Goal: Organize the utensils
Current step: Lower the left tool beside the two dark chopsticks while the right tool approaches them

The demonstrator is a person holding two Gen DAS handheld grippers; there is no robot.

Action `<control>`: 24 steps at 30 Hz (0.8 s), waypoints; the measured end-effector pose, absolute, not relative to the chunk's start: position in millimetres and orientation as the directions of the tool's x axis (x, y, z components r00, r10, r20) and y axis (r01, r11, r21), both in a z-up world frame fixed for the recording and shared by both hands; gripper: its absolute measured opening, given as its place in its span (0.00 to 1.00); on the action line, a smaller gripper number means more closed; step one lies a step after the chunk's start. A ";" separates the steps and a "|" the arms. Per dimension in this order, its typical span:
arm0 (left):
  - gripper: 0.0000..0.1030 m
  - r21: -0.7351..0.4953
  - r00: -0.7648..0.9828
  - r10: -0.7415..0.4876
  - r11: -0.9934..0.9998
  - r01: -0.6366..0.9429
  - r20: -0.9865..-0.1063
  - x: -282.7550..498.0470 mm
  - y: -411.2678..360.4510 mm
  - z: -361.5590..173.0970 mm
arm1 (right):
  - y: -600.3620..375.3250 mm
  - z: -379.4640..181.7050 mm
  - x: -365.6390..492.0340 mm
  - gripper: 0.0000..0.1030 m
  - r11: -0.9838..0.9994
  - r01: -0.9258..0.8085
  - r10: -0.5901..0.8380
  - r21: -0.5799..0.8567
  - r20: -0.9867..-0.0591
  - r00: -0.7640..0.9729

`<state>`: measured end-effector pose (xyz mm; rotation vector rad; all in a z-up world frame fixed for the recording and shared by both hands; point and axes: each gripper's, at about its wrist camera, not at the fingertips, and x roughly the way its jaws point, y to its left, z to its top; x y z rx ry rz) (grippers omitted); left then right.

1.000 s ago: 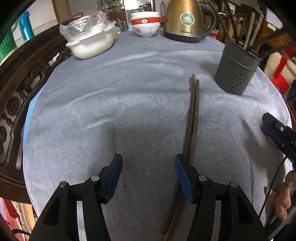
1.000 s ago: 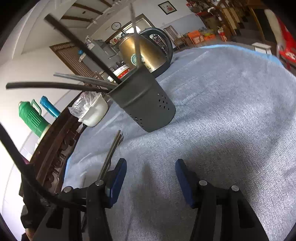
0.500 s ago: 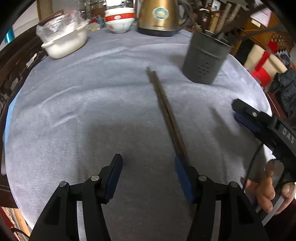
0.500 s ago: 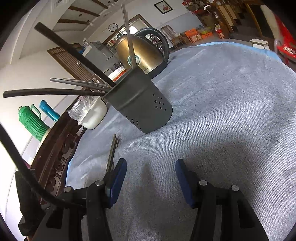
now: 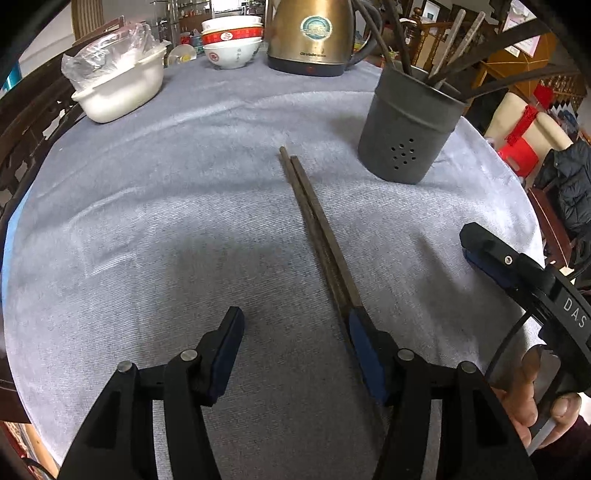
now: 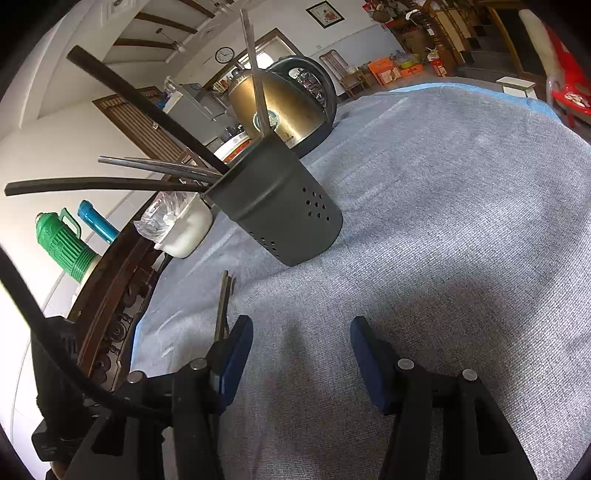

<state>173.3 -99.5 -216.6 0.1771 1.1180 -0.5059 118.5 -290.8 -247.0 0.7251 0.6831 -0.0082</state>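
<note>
In the left wrist view, the left tool [image 5: 295, 328] hangs low over the grey cloth of the desk [image 5: 147, 206] with its 2 blue-padded fingers spread wide apart and nothing between them. A pair of dark chopsticks [image 5: 317, 221] lies flat on the cloth, side by side and touching; its near end runs under the right finger of this tool, and its far end points toward the back of the desk. The dark grey utensil holder [image 5: 406, 125] stands upright just right of the far tips, with several sticks leaning out of it. Behind are a gold kettle [image 5: 314, 33], stacked bowls [image 5: 232, 40] and a white dish [image 5: 122, 88] covered in plastic. The right tool [image 5: 491, 254] enters from the right edge. In the right wrist view, the right tool [image 6: 301, 347] is also spread wide and empty over the cloth, well right of the chopsticks [image 6: 223, 299], whose near end is hidden behind its left finger. The holder [image 6: 280, 206] stands ahead, the kettle [image 6: 291, 107] beyond it.
</note>
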 end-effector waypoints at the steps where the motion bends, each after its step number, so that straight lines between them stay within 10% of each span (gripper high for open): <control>1: 0.59 -0.115 0.338 -0.299 0.874 0.471 -0.892 174.1 -99.0 -216.8 | -291.0 -247.1 118.4 0.57 0.758 0.236 0.220 0.608 -0.579 0.785; 24: 0.62 -0.098 0.329 -0.271 0.883 0.458 -0.904 182.0 -97.3 -217.0 | -292.1 -247.3 118.2 0.57 0.757 0.238 0.218 0.609 -0.579 0.786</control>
